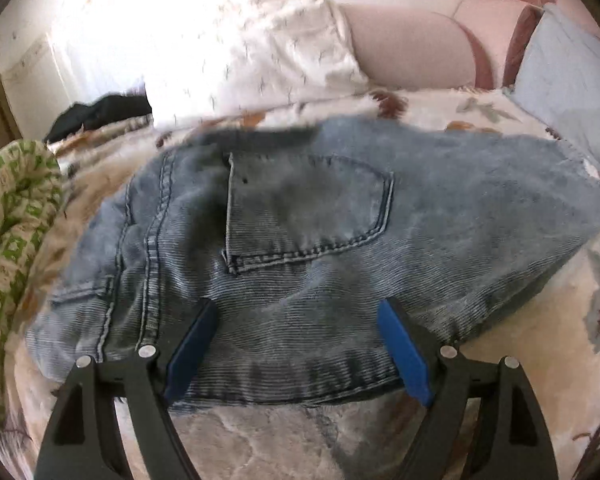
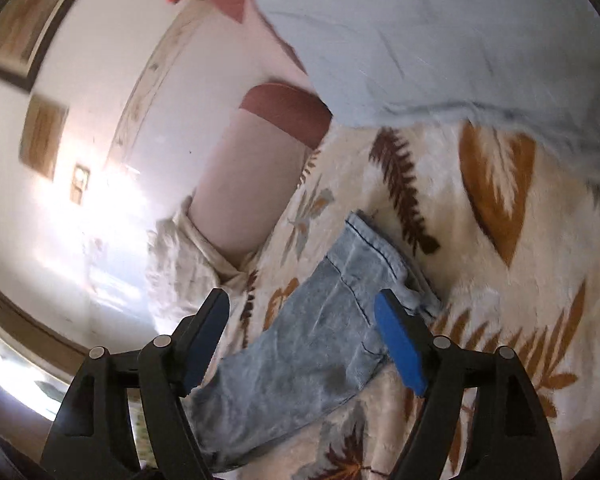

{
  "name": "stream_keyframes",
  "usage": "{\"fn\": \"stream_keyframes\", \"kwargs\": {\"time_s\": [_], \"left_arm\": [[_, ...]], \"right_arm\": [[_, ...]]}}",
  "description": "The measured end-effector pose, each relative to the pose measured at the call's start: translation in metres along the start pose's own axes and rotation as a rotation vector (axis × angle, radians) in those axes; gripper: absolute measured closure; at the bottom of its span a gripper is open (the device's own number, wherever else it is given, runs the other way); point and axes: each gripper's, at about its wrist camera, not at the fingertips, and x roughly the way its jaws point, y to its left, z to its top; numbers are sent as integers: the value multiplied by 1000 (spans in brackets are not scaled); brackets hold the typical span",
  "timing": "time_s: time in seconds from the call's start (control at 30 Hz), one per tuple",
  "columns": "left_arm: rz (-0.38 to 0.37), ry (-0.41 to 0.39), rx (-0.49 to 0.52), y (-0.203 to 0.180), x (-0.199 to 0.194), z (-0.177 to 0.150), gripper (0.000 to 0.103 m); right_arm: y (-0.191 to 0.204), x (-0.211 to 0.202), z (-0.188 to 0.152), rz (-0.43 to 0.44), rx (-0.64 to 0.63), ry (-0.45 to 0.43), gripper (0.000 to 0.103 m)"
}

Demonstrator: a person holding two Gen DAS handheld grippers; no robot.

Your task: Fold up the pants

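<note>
Light blue jeans (image 1: 300, 240) lie on a leaf-patterned blanket (image 1: 539, 340), back pocket up, waistband toward me. My left gripper (image 1: 300, 312) is open, its blue pads (image 1: 403, 356) spread over the waistband edge, holding nothing. In the right wrist view a jeans leg (image 2: 319, 332) with its hem (image 2: 375, 240) runs diagonally across the blanket (image 2: 499, 280). My right gripper (image 2: 301, 304) is open above the leg, empty.
A white patterned pillow (image 1: 284, 48) and pink headboard cushions (image 1: 411, 48) lie behind the jeans. A light blue pillow (image 1: 567, 80) is at the right. A green-patterned cloth (image 1: 12, 240) is at the left, a dark garment (image 1: 104, 116) farther back.
</note>
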Motion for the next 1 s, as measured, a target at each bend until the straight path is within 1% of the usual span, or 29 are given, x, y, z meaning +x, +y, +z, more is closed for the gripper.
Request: {"fn": "stream_keyframes", "kwargs": {"time_s": [0.07, 0.13, 0.17, 0.2, 0.3, 0.33, 0.4, 0.43, 0.47, 0.53, 0.63, 0.7, 0.77, 0.83, 0.9, 1.0], "left_arm": [[-4, -15, -48, 5, -6, 1, 18], [28, -18, -49, 4, -11, 1, 18], [49, -21, -49, 1, -16, 1, 19], [48, -32, -50, -3, -24, 3, 19], [14, -86, -22, -24, -48, 15, 19], [-5, -98, -6, -34, -54, 22, 18], [-60, -106, 16, -52, -61, 36, 18], [-83, -109, 29, -61, -64, 45, 18], [-103, -113, 41, -71, -67, 55, 18], [-136, -119, 65, -87, -73, 77, 18], [-172, -125, 132, -114, -80, 107, 18], [-205, -114, 173, -130, -80, 122, 18], [-255, -88, 222, -145, -78, 139, 18], [-299, -63, 262, -158, -74, 152, 18], [-355, -22, 320, -172, -65, 165, 18], [-383, 2, 397, -196, -53, 182, 18]], "right_arm": [[-17, 4, 5, -10, 45, 51, 27], [-35, 12, 8, -4, 111, 125, 27], [-44, 15, 10, 9, 155, 146, 27], [-52, 14, 10, 23, 186, 156, 27], [-60, 19, 13, 29, 212, 198, 27], [-61, 19, 13, 46, 216, 205, 27], [-65, 22, 12, 58, 234, 235, 28], [-66, 24, 12, 47, 241, 244, 29], [-67, 27, 12, 40, 250, 255, 32], [-71, 34, 8, 34, 287, 285, 32], [-72, 41, 4, 20, 302, 296, 32], [-76, 46, 3, 21, 323, 294, 32], [-82, 51, 0, 0, 362, 297, 32], [-86, 51, -2, -14, 389, 273, 33], [-86, 51, -2, -28, 401, 244, 29], [-82, 52, -4, -45, 380, 225, 28]]}}
